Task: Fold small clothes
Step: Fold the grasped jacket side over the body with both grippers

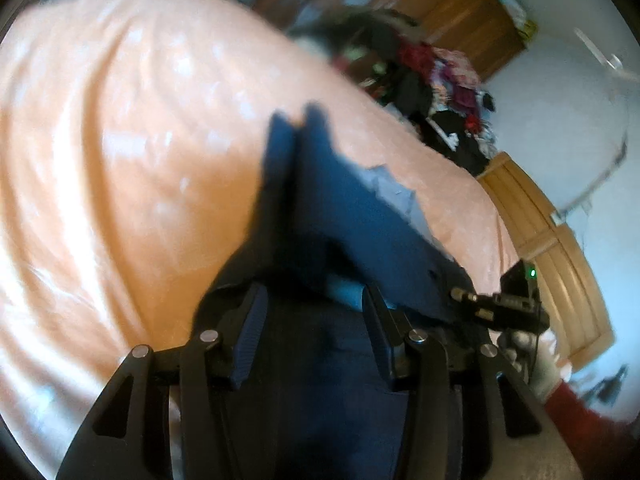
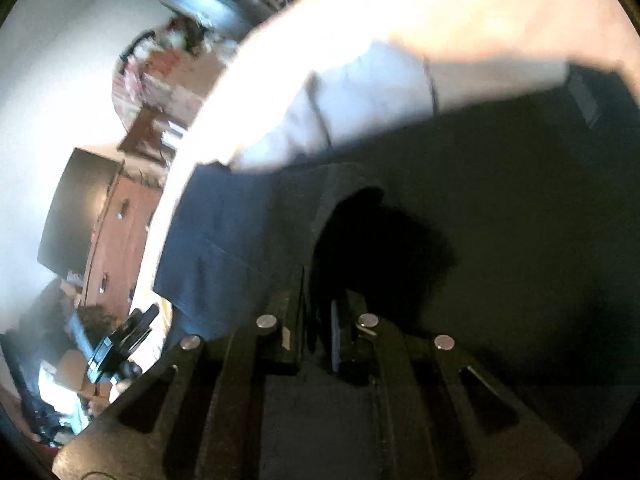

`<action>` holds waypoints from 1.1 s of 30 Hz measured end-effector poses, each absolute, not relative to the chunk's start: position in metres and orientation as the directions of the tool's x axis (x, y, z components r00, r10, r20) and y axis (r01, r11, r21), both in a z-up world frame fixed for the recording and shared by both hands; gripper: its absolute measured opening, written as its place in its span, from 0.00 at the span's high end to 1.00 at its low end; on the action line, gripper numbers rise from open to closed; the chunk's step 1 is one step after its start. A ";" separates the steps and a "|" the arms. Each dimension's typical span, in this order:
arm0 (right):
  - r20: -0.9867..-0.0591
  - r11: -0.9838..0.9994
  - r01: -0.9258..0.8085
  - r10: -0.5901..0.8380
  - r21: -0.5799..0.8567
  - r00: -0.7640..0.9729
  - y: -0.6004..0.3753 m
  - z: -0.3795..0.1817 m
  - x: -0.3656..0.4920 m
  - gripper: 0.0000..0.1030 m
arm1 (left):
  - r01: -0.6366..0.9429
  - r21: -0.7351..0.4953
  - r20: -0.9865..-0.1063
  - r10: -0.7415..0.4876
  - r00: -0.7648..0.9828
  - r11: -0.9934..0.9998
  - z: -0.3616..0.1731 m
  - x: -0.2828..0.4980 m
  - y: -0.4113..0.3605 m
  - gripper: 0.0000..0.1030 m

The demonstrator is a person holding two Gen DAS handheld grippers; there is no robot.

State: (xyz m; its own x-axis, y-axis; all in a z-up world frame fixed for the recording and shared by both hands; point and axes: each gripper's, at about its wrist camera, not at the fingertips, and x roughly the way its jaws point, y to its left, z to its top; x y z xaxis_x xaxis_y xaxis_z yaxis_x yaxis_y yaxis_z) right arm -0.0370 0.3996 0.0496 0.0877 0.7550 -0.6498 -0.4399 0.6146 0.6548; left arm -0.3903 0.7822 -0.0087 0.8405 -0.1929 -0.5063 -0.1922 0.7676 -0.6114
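Observation:
A navy garment (image 1: 360,232) with a grey panel (image 1: 390,190) lies on a peach bedcover (image 1: 120,140). My left gripper (image 1: 314,332) is low over its near end, open. Its fingers stand well apart with navy cloth bunched between and over them, and the ribbed pads (image 1: 252,336) show bare. In the right wrist view the same garment (image 2: 480,200) fills most of the frame, with its grey part (image 2: 360,96) towards the bed. My right gripper (image 2: 320,332) is shut on a dark fold of it. The view is blurred.
A heap of mixed clothes (image 1: 440,92) sits at the bed's far corner by a wooden wardrobe (image 1: 452,4). A wooden bed frame (image 1: 552,248) runs along the right. A gloved hand with a red sleeve (image 1: 560,384) holds the other gripper (image 1: 500,308). A dark screen (image 2: 76,208) stands on a wooden dresser (image 2: 120,248).

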 end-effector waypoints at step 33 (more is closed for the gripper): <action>-0.733 0.761 -0.552 0.583 0.341 0.351 0.333 0.091 -0.060 0.69 | -0.277 -0.138 -0.684 0.110 0.721 0.951 0.035 -0.319 0.759 0.48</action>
